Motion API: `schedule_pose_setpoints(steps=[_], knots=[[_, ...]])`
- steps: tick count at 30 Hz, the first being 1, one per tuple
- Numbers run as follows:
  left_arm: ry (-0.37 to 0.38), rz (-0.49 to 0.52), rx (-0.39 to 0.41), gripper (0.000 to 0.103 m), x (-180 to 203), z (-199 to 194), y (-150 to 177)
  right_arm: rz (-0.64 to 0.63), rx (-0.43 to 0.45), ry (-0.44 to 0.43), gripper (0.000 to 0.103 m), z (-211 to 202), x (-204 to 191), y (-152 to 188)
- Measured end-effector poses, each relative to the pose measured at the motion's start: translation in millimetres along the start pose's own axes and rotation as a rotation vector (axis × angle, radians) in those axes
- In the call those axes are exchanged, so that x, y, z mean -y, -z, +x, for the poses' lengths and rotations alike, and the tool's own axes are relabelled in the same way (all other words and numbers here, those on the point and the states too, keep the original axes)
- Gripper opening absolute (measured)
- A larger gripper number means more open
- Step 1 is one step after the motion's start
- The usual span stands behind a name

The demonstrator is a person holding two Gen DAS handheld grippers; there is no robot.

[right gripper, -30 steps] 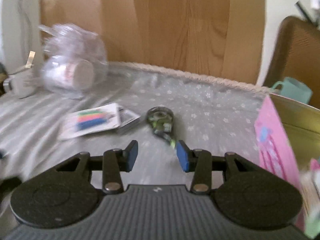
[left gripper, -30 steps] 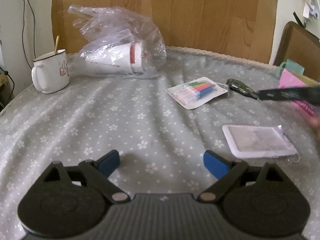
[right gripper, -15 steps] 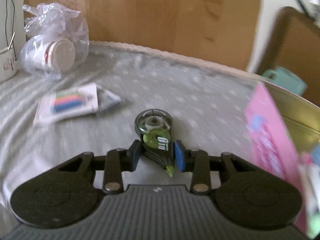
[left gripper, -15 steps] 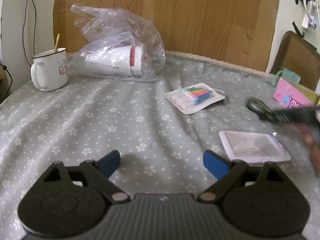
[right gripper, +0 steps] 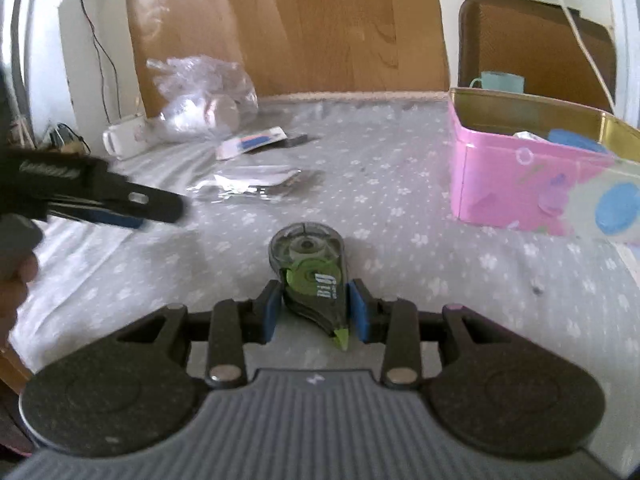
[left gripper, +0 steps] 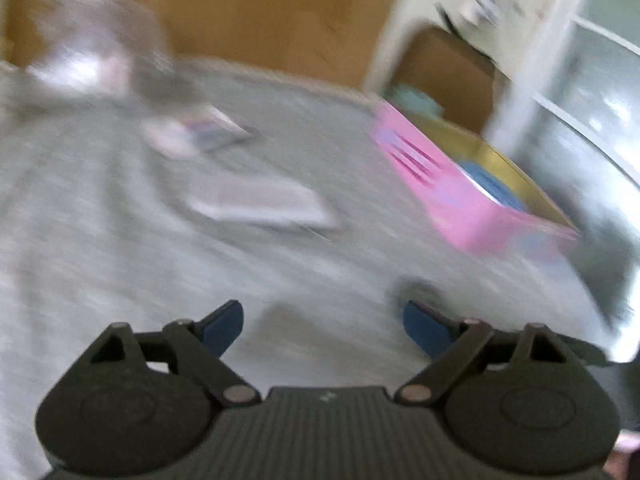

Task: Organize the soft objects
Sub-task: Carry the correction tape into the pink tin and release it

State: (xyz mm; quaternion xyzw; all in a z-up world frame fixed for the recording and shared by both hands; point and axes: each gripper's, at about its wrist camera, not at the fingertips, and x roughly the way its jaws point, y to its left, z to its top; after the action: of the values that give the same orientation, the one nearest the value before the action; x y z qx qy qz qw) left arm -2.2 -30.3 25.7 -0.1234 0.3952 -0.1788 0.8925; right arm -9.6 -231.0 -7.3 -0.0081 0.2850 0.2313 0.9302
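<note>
My right gripper [right gripper: 314, 308] is shut on a grey-and-green correction tape roller [right gripper: 308, 264], its blue pads pressing on both sides, just above the flowered grey cloth. A pink tin box [right gripper: 500, 184] with a gold inside stands to the right, holding blue and white items. In the blurred left wrist view my left gripper [left gripper: 324, 324] hovers over the cloth with its jaws closing and nothing between them. The pink tin [left gripper: 452, 184] lies ahead to its right. The left gripper [right gripper: 120, 200] also shows at the left of the right wrist view.
A flat white packet [right gripper: 256, 180], a marker pack [right gripper: 252, 142], a clear plastic bag with a cup inside [right gripper: 204, 92] and a white mug [right gripper: 120, 140] lie farther back on the cloth. A brown chair [right gripper: 532, 40] stands behind the tin, and a wooden board at the back.
My right gripper closed on the tape roller and carried it nearer the pink tin. My left gripper swung right, toward the tin, and its jaws narrowed a little.
</note>
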Motion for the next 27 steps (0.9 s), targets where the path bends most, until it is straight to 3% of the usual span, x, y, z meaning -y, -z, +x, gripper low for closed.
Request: schedule_pose_setpoints(steps=[2, 5, 7, 8, 9, 11, 17, 21, 24, 25, 27], knots=[[0.072, -0.02, -0.097, 0.08, 17, 19, 0, 0.008, 0.02, -0.006, 0.041, -8, -5, 8], [0.063, 0.005, -0.112, 0.08, 36, 32, -2, 0.021, 0.042, -0.005, 0.04, -9, -5, 12], [0.088, 0.01, -0.125, 0.071, 44, 39, -3, 0.028, 0.053, -0.008, 0.04, -10, -4, 14], [0.093, 0.023, -0.133, 0.056, 49, 43, -5, 0.036, 0.056, -0.02, 0.04, -10, -3, 13], [0.093, 0.028, -0.144, 0.048, 53, 46, -8, 0.065, 0.058, -0.048, 0.04, -12, 0, 14], [0.135, 0.035, -0.137, 0.047, 61, 46, -18, 0.157, 0.065, -0.124, 0.04, -14, 16, 13], [0.2, 0.181, -0.058, 0.047, 124, 49, -80, 0.124, 0.227, -0.02, 0.04, -36, 29, -19], [0.236, 0.231, -0.055, 0.048, 163, 86, -122, 0.098, 0.308, 0.088, 0.04, -40, 62, -53], [0.227, 0.224, -0.086, 0.05, 180, 133, -150, 0.118, 0.304, 0.142, 0.04, -29, 102, -72], [0.221, 0.231, -0.094, 0.052, 185, 145, -156, 0.13, 0.292, 0.158, 0.04, -23, 116, -77], [0.18, 0.255, -0.107, 0.079, 194, 181, -172, 0.148, 0.261, 0.197, 0.041, -5, 139, -88]])
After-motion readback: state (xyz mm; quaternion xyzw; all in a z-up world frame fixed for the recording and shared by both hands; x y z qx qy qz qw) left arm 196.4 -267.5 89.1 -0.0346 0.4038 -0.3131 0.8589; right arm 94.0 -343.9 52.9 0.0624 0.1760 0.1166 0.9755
